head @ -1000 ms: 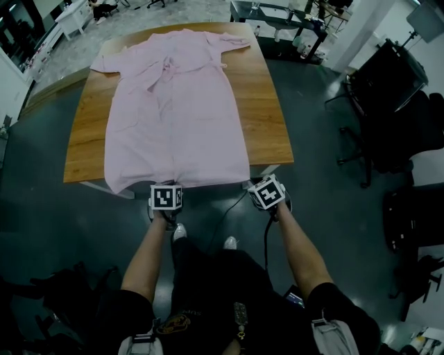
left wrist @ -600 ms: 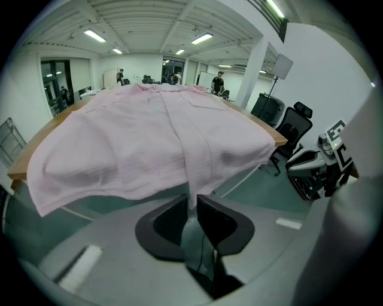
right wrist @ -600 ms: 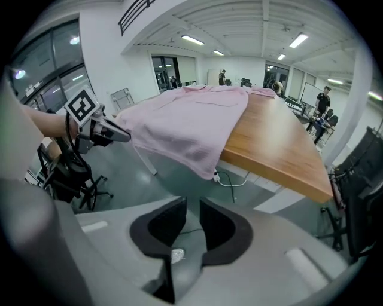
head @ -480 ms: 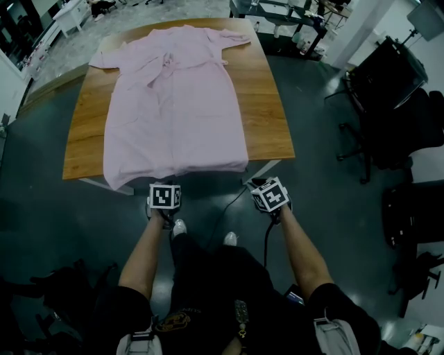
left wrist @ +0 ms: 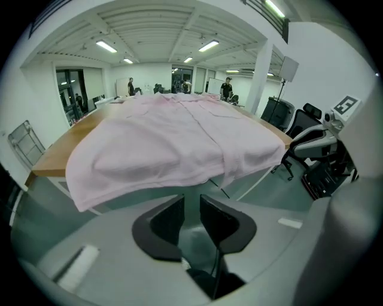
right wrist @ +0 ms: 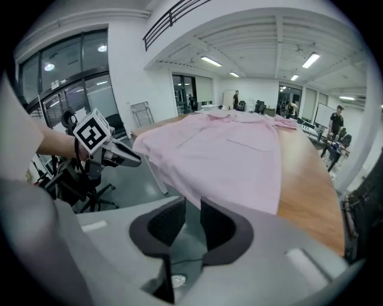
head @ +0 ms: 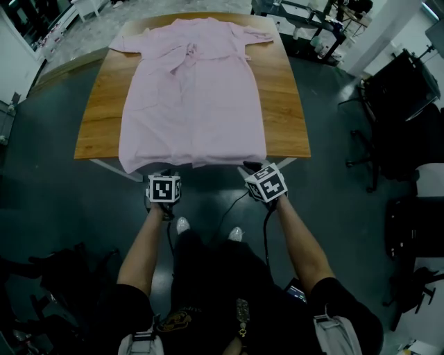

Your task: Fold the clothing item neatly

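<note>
Dark grey flooring (head: 62,208) surrounds a wooden bench (head: 286,104) in a large open office, with black office chairs (head: 399,90) off to the right and a black-framed desk (head: 305,21) beyond the far right corner. On the bench a pink short-sleeved robe (head: 194,97) lies spread flat and face up. Its collar and sleeves are at the far end and its tie belt (head: 189,57) is knotted just below the chest. The hem reaches the near edge of the bench and hangs a little over it, lowest at the near left corner.

The person stands at the near side, both forearms stretched toward that edge, white shoes (head: 182,225) showing on the floor between them. The left gripper (left wrist: 191,203) is held just off the near edge, below the left part of the hem. Its fingers (left wrist: 167,222) have just been opening and now stand slightly apart, with nothing between them; the hanging hem is beyond the tips and not touched. The right gripper (right wrist: 192,206) is held near the right part of the hem, level with the other. Its fingers (right wrist: 164,226) have likewise just been opening and stand slightly apart around empty space, the robe's edge lying past the tips. A black cable (head: 229,208) trails down between the two arms.
</note>
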Motion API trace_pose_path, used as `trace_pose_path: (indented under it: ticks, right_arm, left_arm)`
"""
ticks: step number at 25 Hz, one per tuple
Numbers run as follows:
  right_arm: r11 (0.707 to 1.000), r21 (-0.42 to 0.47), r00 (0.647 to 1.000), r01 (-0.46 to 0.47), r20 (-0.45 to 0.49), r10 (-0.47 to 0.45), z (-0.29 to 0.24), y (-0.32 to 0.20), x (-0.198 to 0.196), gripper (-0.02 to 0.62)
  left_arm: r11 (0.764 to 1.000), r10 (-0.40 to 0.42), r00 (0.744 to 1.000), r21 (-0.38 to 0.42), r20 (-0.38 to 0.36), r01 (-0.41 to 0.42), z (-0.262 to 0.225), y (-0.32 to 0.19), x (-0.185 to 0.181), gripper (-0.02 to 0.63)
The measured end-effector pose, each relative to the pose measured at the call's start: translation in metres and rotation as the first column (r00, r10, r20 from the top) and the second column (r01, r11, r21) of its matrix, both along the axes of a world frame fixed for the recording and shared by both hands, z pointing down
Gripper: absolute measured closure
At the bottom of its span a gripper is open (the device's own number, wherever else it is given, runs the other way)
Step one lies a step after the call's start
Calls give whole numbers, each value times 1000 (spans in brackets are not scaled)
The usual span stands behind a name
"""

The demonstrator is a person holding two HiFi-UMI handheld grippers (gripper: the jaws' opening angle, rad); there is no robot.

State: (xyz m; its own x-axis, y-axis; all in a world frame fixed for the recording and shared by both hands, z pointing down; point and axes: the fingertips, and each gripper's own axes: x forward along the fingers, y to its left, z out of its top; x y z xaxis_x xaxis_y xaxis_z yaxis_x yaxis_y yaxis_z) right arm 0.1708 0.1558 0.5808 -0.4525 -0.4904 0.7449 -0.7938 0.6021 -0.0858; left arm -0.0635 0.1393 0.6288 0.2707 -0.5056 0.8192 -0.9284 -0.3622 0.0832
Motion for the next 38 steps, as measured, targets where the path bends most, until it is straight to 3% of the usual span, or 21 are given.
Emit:
trace_pose_path:
  ticks: [4,10,12,15,22,25,28,32,38]
  right_arm:
    - [1000,3,1000,11,14,-11,-6,-14,-54,526]
    - [1000,23,1000,-14,6,14,-17,-30,-107,527]
    - [999,27,1000,-30,4,30,-20,-32,-115,526]
    - [998,30,999,-53,11,53,-24,-31,-122,527]
    - [999,-7,993,-38,109,38,-20,-32,-146,520]
    - [999,-40,987,11,162,-5,-11,-37,-172,402]
    - [998,-61,982,25,187,-13,-1,-47,-187,387]
    - [997,-75,976,-36,214,52,0,-71,-188,387]
    - [995,-62,980,-72,179,82,-5,-85,-193,388]
  left_arm:
    - [997,54,998,63,-19,-52,-21,-15,-15,515]
    - [983,165,985,96,-54,-160,-28,-46,3,454]
    - [982,172,985,80,-24,-169,-21,-51,6,453]
    - [983,163,986,79,31,-165,-16,-55,1,592]
    - [973,210,976,112,-62,-202,-44,-41,-12,592]
    - [968,234,967,113,-98,-222,-54,-33,-17,592]
    - [959,268,959,115,-92,-258,-59,-27,-20,592]
    - [948,312,947,95,-81,-304,-58,-19,-21,592]
    - [921,390,919,41,-59,-388,-41,-6,-21,592]
